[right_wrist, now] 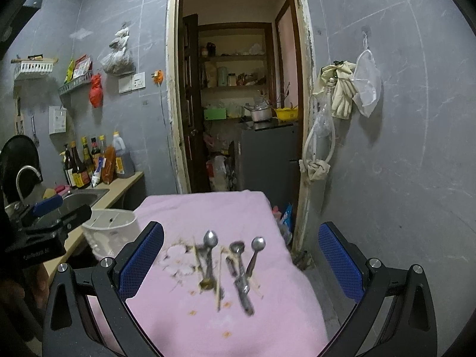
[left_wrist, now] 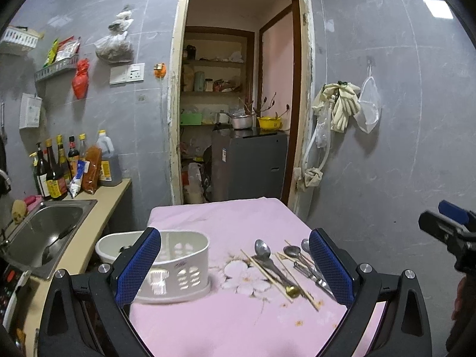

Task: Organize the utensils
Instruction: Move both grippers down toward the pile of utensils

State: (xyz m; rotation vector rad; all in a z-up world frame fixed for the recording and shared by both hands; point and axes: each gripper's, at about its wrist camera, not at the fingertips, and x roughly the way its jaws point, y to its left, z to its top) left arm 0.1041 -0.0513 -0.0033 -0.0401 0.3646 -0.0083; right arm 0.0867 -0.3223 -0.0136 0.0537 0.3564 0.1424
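Observation:
A white slotted utensil holder (left_wrist: pixel 166 267) stands on the pink cloth-covered table (left_wrist: pixel 223 327) at the left. Several steel spoons (left_wrist: pixel 263 251) and wooden chopsticks (left_wrist: pixel 267 276) lie loose to its right. My left gripper (left_wrist: pixel 235 264) hovers open above the near table, with the holder behind its left finger and the utensils near its right finger. In the right wrist view the spoons (right_wrist: pixel 209 242) and chopsticks (right_wrist: pixel 219 282) lie between the wide-open fingers of my right gripper (right_wrist: pixel 241 258), which holds nothing. The holder (right_wrist: pixel 110 229) shows at the left there.
A steel sink (left_wrist: pixel 44 235) and a counter with sauce bottles (left_wrist: pixel 59 166) lie to the left. A doorway (left_wrist: pixel 238 104) opens behind the table, with a grey cabinet (left_wrist: pixel 253 166) inside. Gloves and bags (left_wrist: pixel 345 104) hang on the right wall.

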